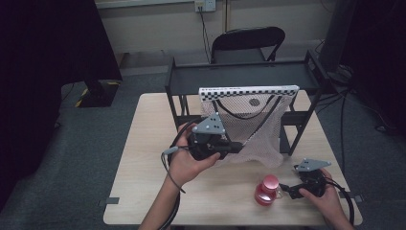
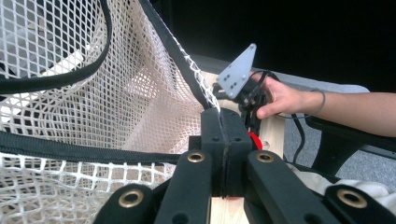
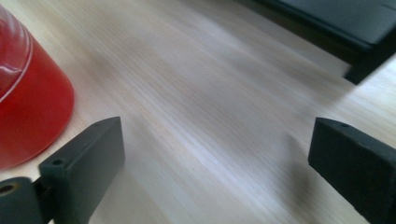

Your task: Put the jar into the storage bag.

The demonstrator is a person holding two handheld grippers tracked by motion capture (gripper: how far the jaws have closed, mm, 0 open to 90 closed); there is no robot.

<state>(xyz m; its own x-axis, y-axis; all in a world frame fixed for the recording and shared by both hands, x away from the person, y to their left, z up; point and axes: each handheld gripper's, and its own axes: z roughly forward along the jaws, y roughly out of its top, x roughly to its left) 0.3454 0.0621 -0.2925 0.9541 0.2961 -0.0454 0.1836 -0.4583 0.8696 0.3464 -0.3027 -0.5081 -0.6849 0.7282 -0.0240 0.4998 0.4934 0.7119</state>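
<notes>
1. Left gripper (image 1: 230, 148) jaws pinched together on the black hem of the net bag (image 1: 249, 124), holding its mouth open; bag hangs from the black rack (image 1: 306, 76).
2. Red bottle (image 1: 267, 190) stands upright on the surface (image 1: 143, 158), just in front of the bag, below its lower corner.
3. Right gripper (image 1: 286, 189) jaws apart, empty, just beside the bottle; left pad (image 3: 88, 154) near the bottle wall, not touching.
4. Step, as judged: reaching for the bottle to bag it.
5. Next calls for: centring jaws around the bottle, closing, lifting it into the bag opening.
</notes>
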